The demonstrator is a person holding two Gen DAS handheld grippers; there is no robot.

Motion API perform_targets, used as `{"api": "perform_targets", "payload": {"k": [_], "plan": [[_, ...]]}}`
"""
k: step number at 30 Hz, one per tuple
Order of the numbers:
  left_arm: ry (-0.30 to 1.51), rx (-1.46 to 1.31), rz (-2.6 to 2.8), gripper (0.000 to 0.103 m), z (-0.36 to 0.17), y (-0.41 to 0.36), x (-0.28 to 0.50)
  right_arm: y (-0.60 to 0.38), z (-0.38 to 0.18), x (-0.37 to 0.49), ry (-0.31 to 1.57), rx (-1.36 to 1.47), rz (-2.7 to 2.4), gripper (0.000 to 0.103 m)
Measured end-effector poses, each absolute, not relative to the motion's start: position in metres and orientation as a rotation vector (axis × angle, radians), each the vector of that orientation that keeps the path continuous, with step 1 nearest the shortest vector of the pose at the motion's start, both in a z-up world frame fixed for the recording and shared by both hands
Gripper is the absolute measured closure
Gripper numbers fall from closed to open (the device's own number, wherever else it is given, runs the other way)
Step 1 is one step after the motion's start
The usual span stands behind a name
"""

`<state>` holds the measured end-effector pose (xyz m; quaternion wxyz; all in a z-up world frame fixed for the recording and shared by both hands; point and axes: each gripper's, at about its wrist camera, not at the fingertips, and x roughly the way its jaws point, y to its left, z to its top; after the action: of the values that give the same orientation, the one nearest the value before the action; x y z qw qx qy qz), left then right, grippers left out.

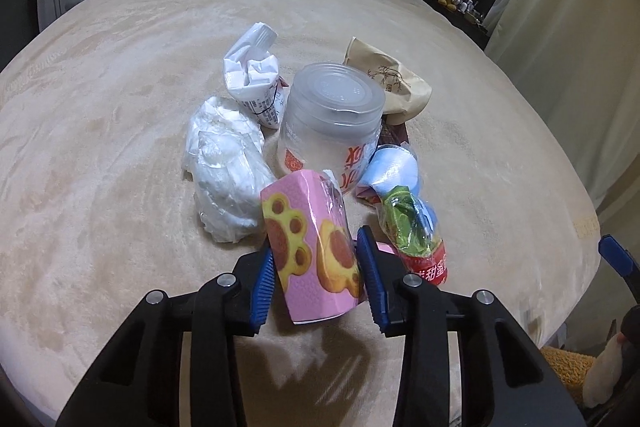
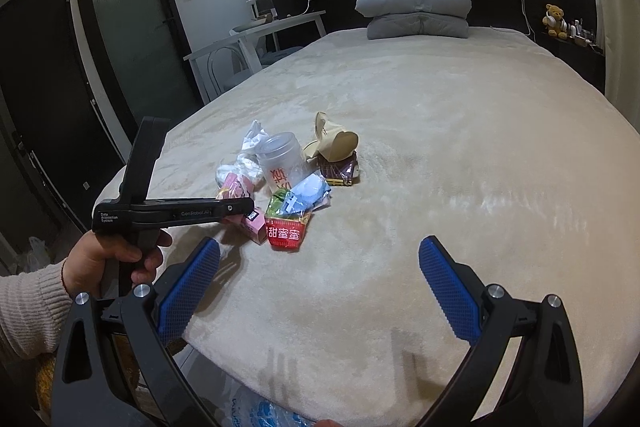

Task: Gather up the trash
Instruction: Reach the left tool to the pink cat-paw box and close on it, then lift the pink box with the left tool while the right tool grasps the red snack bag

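A pile of trash lies on a beige bed (image 1: pixel 120 107). My left gripper (image 1: pixel 316 267) is shut on a pink paw-print carton (image 1: pixel 312 251), which also shows in the right wrist view (image 2: pixel 256 225). Behind it stand a clear plastic cup (image 1: pixel 332 123), a crumpled clear bag (image 1: pixel 224 171), a white crumpled wrapper (image 1: pixel 252 75), a tan paper bag (image 1: pixel 392 83), a blue-white wrapper (image 1: pixel 392 171) and a green-red snack wrapper (image 1: pixel 416 239). My right gripper (image 2: pixel 320 279) is open and empty, above the bed's near edge, right of the pile (image 2: pixel 288 183).
Folded grey bedding (image 2: pixel 416 11) lies at the bed's head against a black headboard. A white desk and chair (image 2: pixel 248 43) stand to the left, a dark door behind. A teddy bear (image 2: pixel 554 19) sits on a shelf at right. A blue-printed plastic bag (image 2: pixel 264 411) is below the bed edge.
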<state>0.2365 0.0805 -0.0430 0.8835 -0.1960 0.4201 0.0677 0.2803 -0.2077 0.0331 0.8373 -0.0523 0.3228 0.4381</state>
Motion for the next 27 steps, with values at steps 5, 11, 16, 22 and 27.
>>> {"api": "perform_targets", "payload": {"k": [5,11,16,22,27], "plan": [[0.846,-0.406,0.118,0.068,-0.037,0.080,0.229,-0.199,0.026,0.280,0.696,-0.130,0.919,0.004],[0.797,-0.408,0.068,0.071,-0.025,0.080,0.218,-0.181,0.019,0.283,0.709,-0.145,0.908,0.004],[0.749,-0.401,0.038,0.073,-0.012,0.082,0.206,-0.162,0.011,0.289,0.741,-0.150,0.901,0.004],[0.695,-0.417,0.034,0.073,0.000,0.095,0.193,-0.145,0.002,0.302,0.775,-0.115,0.867,0.004],[0.669,-0.415,0.030,0.073,0.005,0.104,0.180,-0.132,-0.011,0.321,0.858,-0.035,0.838,0.004]]}}
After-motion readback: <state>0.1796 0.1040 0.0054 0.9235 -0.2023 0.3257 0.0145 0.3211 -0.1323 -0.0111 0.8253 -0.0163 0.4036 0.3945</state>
